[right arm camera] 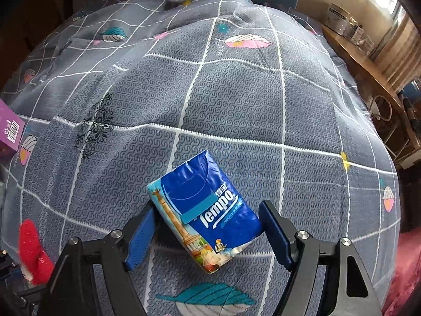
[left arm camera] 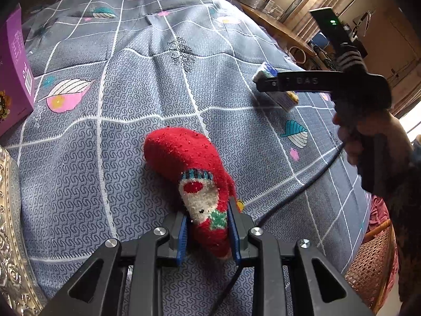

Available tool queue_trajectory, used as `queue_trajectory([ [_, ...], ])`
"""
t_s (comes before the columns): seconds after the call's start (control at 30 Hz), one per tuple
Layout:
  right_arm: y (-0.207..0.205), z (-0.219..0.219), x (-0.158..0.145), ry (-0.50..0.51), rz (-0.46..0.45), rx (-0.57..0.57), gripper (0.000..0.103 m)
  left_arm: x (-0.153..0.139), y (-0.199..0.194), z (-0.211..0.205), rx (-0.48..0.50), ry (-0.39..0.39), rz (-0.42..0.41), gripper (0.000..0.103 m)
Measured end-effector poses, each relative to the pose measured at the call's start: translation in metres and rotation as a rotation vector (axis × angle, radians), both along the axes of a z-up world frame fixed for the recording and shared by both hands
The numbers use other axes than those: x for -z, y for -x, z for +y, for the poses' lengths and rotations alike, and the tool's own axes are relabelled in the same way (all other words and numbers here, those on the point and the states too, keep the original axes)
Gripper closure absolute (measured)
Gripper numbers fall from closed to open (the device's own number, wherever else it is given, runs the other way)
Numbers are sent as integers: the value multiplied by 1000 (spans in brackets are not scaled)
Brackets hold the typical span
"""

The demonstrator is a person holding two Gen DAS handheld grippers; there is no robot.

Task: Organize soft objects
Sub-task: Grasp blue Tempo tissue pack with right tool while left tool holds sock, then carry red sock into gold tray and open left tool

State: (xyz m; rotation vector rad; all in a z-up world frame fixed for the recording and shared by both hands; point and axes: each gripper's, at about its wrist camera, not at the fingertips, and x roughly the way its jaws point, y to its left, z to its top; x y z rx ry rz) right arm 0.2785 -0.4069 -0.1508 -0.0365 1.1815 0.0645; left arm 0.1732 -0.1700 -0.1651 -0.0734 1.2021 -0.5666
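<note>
A red Santa sock (left arm camera: pixel 194 181) lies on the grey patterned bedspread (left arm camera: pixel 131 92). My left gripper (left arm camera: pixel 209 233) is shut on its lower end, blue pads pressing both sides. The sock also shows at the left edge of the right wrist view (right arm camera: pixel 31 250). A blue Tempo tissue pack (right arm camera: pixel 205 216) lies on the bedspread (right arm camera: pixel 236 92) between the fingers of my right gripper (right arm camera: pixel 208 234), which is open around it; the left pad is close to the pack, the right pad apart. In the left wrist view the right gripper (left arm camera: pixel 265 84) hangs over the pack (left arm camera: pixel 286 100).
A purple box (left arm camera: pixel 13 79) stands at the bed's left edge, also in the right wrist view (right arm camera: pixel 10 134). A silver embossed object (left arm camera: pixel 10 237) is at lower left. A wooden shelf (left arm camera: pixel 279 31) with containers runs along the right. A black cable (left arm camera: pixel 302 189) crosses the bedspread.
</note>
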Motion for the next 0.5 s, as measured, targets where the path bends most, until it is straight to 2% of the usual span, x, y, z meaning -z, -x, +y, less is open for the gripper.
queue_trajectory([
  [0.17,34,7,-5,-97,38,91,26,-2,8,-2,0,-6,-19,77],
  [0.3,65,20,-3,-86,44,127,26,-7,8,-4,-14,-12,-1,80],
  [0.4,84,30,8,-83,74,144,26,-16,3,-6,-25,-50,-10,84],
  [0.5,92,37,10,-44,52,140,26,-34,-4,-6,-43,-51,-36,84],
])
